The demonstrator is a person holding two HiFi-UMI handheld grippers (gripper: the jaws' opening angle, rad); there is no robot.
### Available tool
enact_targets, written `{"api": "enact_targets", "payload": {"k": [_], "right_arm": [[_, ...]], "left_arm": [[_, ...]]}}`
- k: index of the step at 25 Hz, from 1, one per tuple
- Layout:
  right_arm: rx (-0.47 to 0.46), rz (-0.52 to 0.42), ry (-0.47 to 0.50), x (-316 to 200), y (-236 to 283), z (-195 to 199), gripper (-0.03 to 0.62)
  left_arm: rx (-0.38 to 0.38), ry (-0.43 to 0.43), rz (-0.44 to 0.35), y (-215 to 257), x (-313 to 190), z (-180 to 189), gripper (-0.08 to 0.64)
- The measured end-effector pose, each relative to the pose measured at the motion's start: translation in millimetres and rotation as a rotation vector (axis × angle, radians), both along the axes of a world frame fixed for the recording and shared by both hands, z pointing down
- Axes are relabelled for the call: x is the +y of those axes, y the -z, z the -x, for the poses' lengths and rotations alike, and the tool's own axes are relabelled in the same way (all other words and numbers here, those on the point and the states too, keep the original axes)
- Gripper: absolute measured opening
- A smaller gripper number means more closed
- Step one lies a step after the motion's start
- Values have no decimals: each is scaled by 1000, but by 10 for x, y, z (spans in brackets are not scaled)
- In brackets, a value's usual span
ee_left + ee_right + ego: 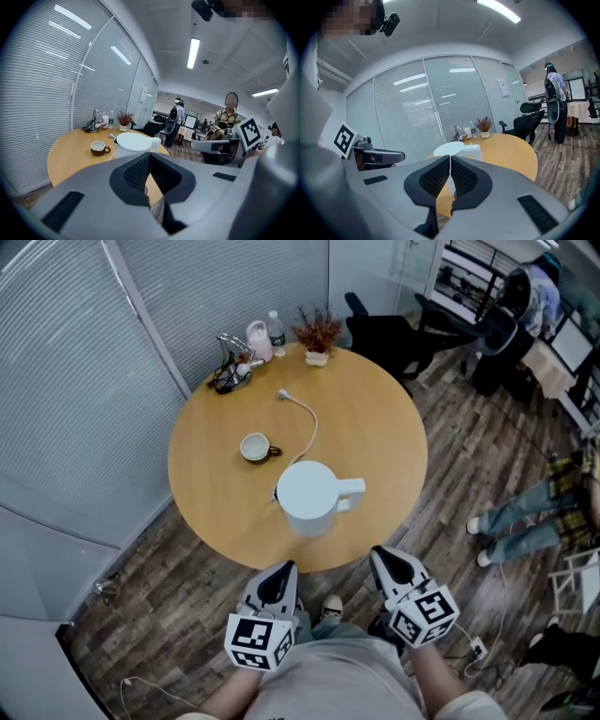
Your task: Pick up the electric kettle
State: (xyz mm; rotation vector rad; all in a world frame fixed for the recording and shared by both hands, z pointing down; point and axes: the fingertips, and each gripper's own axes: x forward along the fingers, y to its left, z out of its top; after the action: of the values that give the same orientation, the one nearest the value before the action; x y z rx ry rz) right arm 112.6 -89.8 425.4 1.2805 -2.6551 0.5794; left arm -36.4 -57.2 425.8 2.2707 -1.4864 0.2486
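Observation:
The white electric kettle (306, 496) stands on the near half of a round wooden table (375, 427), lid on, with its handle (350, 490) pointing right. Its white cord (307, 420) runs to a loose plug further back. Both grippers hang below the table's near edge, apart from the kettle. My left gripper (284, 571) is shut and empty, below and slightly left of the kettle. My right gripper (382, 558) is also shut and empty, off to the kettle's lower right. Past the closed pads, the kettle (133, 142) shows in the left gripper view and in the right gripper view (457, 150).
A cup (255, 447) with a brown rim sits left of the kettle. A potted dried plant (318, 337), a bottle (276, 332), a pink container (258, 339) and black items (228, 377) line the far edge. Blinds run along the left; black chairs (389, 334) and a seated person's legs (520, 519) are right.

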Motion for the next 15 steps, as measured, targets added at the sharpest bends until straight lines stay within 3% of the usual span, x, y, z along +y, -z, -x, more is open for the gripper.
{"api": "enact_targets", "payload": {"k": [15], "right_arm": [[70,-16,-69,-395,-118,59,33]], "left_arm": [[-21,-39,0,-47,-323,142,3]]}}
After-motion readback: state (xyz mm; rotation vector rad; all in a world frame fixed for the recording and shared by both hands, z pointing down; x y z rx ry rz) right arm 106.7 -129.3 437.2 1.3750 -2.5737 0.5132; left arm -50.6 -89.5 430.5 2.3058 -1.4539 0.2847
